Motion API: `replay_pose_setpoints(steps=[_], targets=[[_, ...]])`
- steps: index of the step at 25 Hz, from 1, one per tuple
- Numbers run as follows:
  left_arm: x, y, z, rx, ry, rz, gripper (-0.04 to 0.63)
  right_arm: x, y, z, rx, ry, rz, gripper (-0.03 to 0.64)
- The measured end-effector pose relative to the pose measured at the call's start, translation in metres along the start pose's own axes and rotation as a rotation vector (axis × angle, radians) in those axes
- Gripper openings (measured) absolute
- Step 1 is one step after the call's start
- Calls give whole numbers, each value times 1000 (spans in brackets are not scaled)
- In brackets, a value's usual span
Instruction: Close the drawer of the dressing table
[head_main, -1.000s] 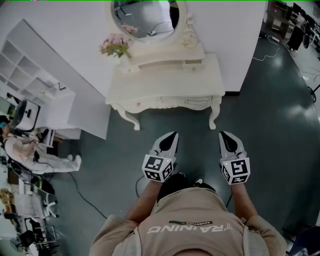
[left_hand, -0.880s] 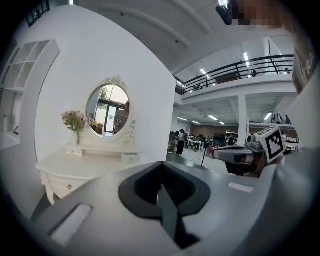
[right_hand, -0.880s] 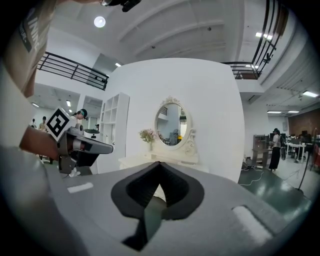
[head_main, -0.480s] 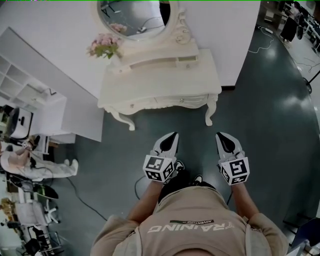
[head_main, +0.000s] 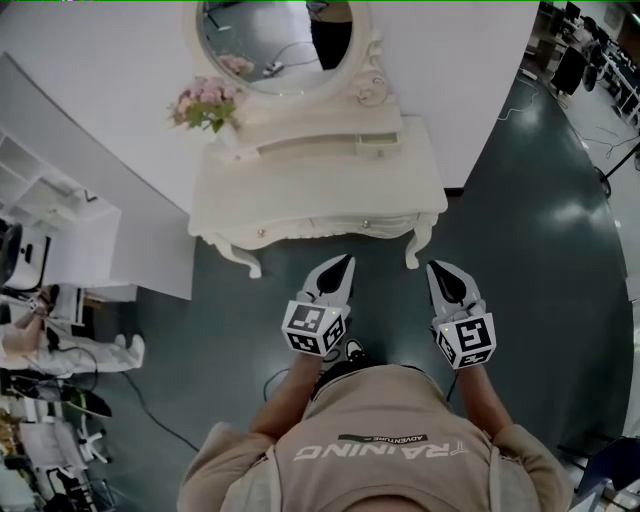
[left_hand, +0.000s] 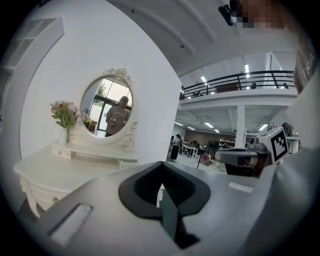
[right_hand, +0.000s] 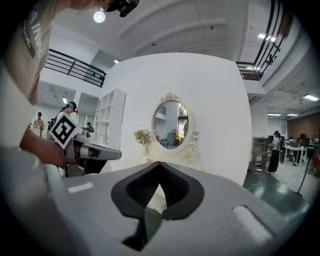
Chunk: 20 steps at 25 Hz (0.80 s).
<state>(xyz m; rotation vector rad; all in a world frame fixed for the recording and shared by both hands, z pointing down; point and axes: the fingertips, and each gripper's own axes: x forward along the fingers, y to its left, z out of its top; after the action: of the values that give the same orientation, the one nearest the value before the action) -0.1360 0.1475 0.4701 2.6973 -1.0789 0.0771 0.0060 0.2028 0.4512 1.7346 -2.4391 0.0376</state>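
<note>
The cream dressing table (head_main: 320, 185) stands against the white wall, with an oval mirror (head_main: 270, 45) and a vase of pink flowers (head_main: 205, 100). Its front drawers show small knobs (head_main: 365, 223). On the upper shelf, the small drawer (head_main: 378, 143) at the right end appears to stick out a little; the same small drawer (left_hand: 128, 161) shows in the left gripper view. My left gripper (head_main: 347, 260) and right gripper (head_main: 432, 267) hang side by side just in front of the table's front edge, not touching it. Both are shut and hold nothing. Each gripper view looks over its joined jaws toward the table.
A white shelf unit (head_main: 50, 215) stands to the left of the table, with a seated person (head_main: 25, 340) beyond it. Cables (head_main: 150, 400) trail over the dark green floor. The table's curved legs (head_main: 412, 248) stand close ahead of the grippers.
The person has stepped toward the dressing table, so its front edge now lies closer to both grippers. Both grippers stay shut and side by side.
</note>
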Motion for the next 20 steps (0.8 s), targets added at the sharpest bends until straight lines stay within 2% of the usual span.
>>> replay_pose_setpoints(steps=[3, 5, 7, 13, 17, 20], targets=[[9, 18, 1, -1, 1, -32, 17, 11, -7, 6, 4, -24, -88, 2], [13, 34, 0, -30, 1, -33, 17, 19, -6, 5, 12, -22, -114, 3], [17, 48, 1, -65, -3, -29, 17, 26, -5, 4, 17, -13, -124, 2], [28, 61, 1, -85, 13, -59, 17, 44, -5, 8, 19, 13, -137, 2], [37, 66, -5, -189, 15, -75, 17, 53, -8, 10, 25, 24, -145, 2], [44, 70, -14, -205, 40, -63, 17, 64, -10, 2, 40, 45, -123, 2]])
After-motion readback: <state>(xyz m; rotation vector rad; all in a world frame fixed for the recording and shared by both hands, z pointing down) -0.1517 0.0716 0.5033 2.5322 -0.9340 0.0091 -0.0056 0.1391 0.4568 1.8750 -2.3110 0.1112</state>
